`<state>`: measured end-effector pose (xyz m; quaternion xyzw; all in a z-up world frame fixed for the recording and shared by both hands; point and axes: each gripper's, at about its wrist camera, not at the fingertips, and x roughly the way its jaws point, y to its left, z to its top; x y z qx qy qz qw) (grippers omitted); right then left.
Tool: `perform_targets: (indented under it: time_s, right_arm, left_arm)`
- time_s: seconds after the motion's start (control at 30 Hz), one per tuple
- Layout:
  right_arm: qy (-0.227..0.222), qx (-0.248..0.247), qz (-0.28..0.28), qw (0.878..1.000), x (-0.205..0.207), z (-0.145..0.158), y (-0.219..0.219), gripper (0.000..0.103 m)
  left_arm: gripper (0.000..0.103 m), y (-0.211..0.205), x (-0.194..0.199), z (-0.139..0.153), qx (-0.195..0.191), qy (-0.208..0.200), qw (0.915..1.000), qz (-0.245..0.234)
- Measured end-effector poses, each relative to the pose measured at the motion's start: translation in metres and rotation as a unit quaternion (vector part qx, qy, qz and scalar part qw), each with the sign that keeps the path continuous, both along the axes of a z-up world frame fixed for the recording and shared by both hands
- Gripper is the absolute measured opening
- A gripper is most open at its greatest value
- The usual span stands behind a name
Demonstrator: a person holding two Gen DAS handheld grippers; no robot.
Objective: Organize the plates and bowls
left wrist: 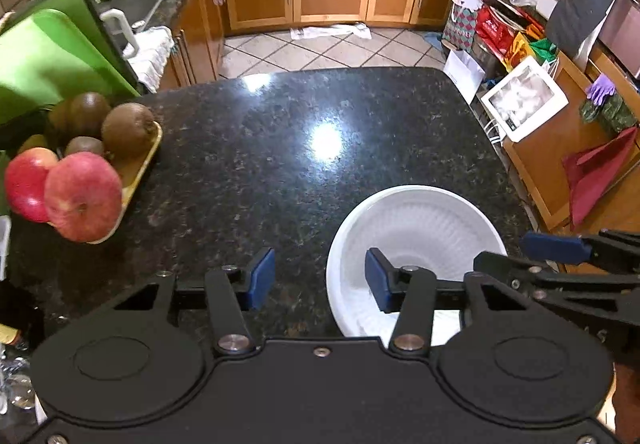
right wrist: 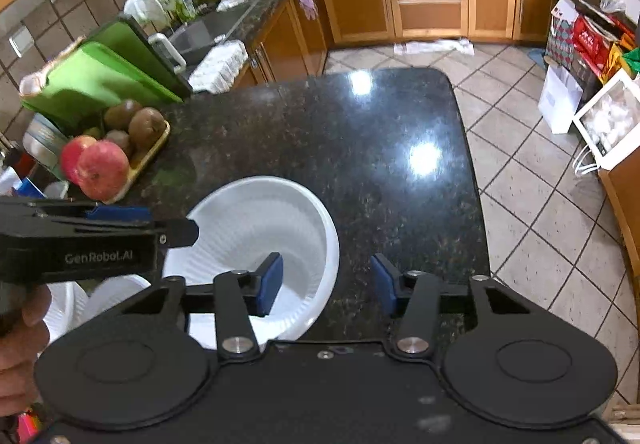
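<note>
Left wrist view: left gripper [left wrist: 320,280] and right gripper [right wrist: 326,286] both open, each straddling white bowl [left wrist: 416,228] rim on counter [left wrist: 280,148], pads not pressing. Step: grasping bowl. Next: close squarely on rim.

White bowl [left wrist: 416,228]: near rim hidden under the left claw [left wrist: 320,278] in left view. Right view: bowl's near-left part covered by claw bodies. More white ware [right wrist: 68,308] at lower left, shape unclear. Apples [left wrist: 80,196] blurred. Far-counter items too small to identify.

A white ribbed bowl [left wrist: 416,228] sits upright on the dark granite counter [left wrist: 280,148].
</note>
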<state>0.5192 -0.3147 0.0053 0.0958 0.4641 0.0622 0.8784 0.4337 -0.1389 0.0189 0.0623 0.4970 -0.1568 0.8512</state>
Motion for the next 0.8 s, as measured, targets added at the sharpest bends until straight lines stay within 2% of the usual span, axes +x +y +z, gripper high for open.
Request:
perform_targets:
  time_s: [0.03,0.1,0.17,0.27,0.43,0.57,0.8]
  right_arm:
    - [0.004,-0.002,-0.001,1.0,0.001,-0.003,0.001,0.046]
    - [0.01,-0.002,0.001,1.0,0.001,-0.007,0.002,0.034]
    - [0.02,0.002,0.006,1.0,0.002,-0.011,0.005,0.03]
    - [0.021,-0.001,0.007,1.0,0.0,-0.015,0.008,0.024]
    - [0.02,0.0,0.003,1.0,-0.003,-0.015,0.007,0.021]
    - [0.017,-0.009,-0.003,1.0,-0.007,-0.014,0.003,0.021]
    - [0.021,-0.015,-0.02,0.999,-0.028,-0.014,-0.013,0.021]
  left_arm:
    - [0.055,-0.001,0.001,-0.002,0.001,0.002,1.0,-0.002]
    - [0.055,-0.002,0.0,-0.005,0.004,0.006,0.9999,-0.009]
    - [0.054,-0.006,-0.002,-0.008,0.007,0.01,0.9997,-0.019]
    - [0.047,-0.012,-0.002,-0.01,0.011,0.017,0.9994,-0.029]
    - [0.039,-0.017,-0.001,-0.014,0.008,0.028,0.9988,-0.04]
    - [0.032,-0.024,-0.003,-0.015,0.018,0.022,0.9985,-0.048]
    - [0.032,-0.041,-0.015,-0.015,0.02,0.028,0.9964,-0.077]
